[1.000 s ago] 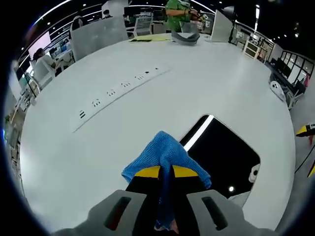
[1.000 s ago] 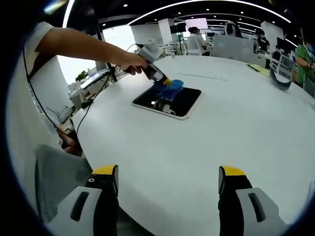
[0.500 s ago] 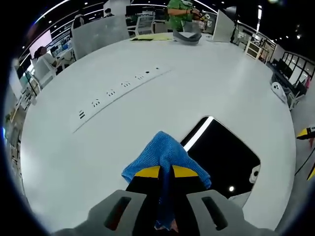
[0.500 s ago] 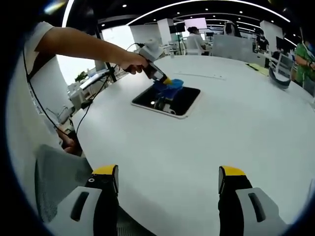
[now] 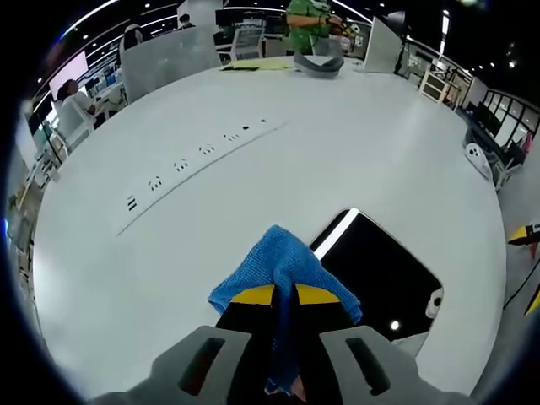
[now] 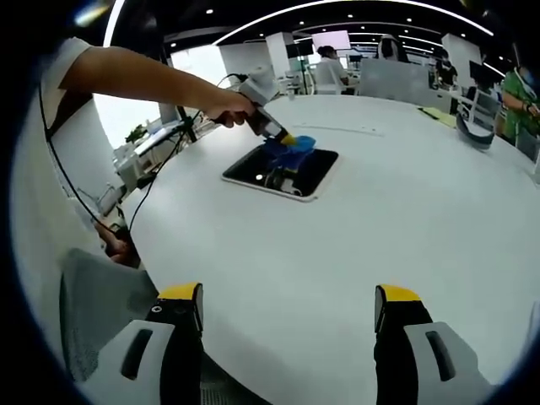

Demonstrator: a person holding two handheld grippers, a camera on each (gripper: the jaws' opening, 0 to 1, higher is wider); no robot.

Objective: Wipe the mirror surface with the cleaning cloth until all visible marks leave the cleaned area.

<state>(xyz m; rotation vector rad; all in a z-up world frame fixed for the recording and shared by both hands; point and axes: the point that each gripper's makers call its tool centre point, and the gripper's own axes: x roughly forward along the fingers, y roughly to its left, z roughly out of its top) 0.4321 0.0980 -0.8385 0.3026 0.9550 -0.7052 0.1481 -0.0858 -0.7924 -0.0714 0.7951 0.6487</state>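
A blue cleaning cloth (image 5: 278, 266) is pinched between the yellow-tipped jaws of my left gripper (image 5: 285, 295), which is shut on it. The cloth hangs over the near left edge of a dark rectangular mirror (image 5: 380, 274) lying flat on the white round table (image 5: 211, 211). In the right gripper view the same mirror (image 6: 283, 173) lies across the table, with the left gripper (image 6: 283, 139) and blue cloth (image 6: 297, 145) at its far edge, held by a person's hand (image 6: 224, 105). My right gripper (image 6: 287, 312) stands open over the table's near edge, far from the mirror, with nothing between its jaws.
A strip of power sockets (image 5: 194, 156) is set into the table beyond the mirror. A grey object (image 5: 316, 63) and yellow papers (image 5: 253, 63) lie at the table's far side. People and desks fill the room behind. Cables (image 6: 160, 181) hang off the table's left edge.
The left view has shifted slightly, so the mirror and socket strip sit a little lower and further left. The cloth stays gripped; the right gripper has barely moved.
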